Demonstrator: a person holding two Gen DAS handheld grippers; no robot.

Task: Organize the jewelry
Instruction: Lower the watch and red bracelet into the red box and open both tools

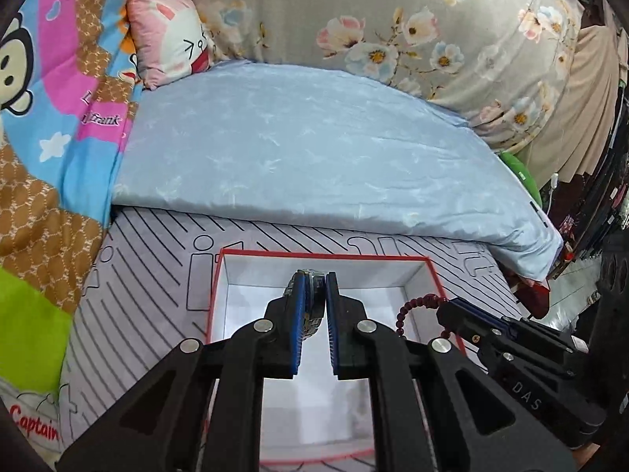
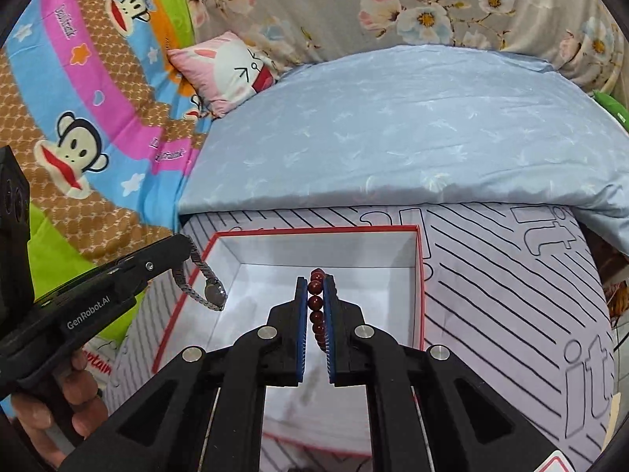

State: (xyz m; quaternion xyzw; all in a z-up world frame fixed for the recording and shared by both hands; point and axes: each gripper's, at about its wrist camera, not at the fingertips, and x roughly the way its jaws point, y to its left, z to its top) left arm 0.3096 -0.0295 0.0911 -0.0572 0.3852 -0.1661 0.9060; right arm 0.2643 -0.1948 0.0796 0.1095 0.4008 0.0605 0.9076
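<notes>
Bedding in bright prints surrounds a red-rimmed white box [image 1: 416,271] on the striped sheet [image 2: 511,275]. Above the box, the left claw [image 1: 315,287] clamps a metal wristwatch [image 2: 208,289], while the right claw [image 2: 315,295] pinches a dark red bead bracelet [image 2: 316,303] over its interior.

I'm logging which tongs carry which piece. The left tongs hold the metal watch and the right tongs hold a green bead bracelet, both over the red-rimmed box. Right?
Not quite: the bead bracelet is dark red, not green, as the right wrist view shows. The rest stands: the left tongs hold the metal watch and the right tongs hold the bracelet, both over the red-rimmed box.
</notes>
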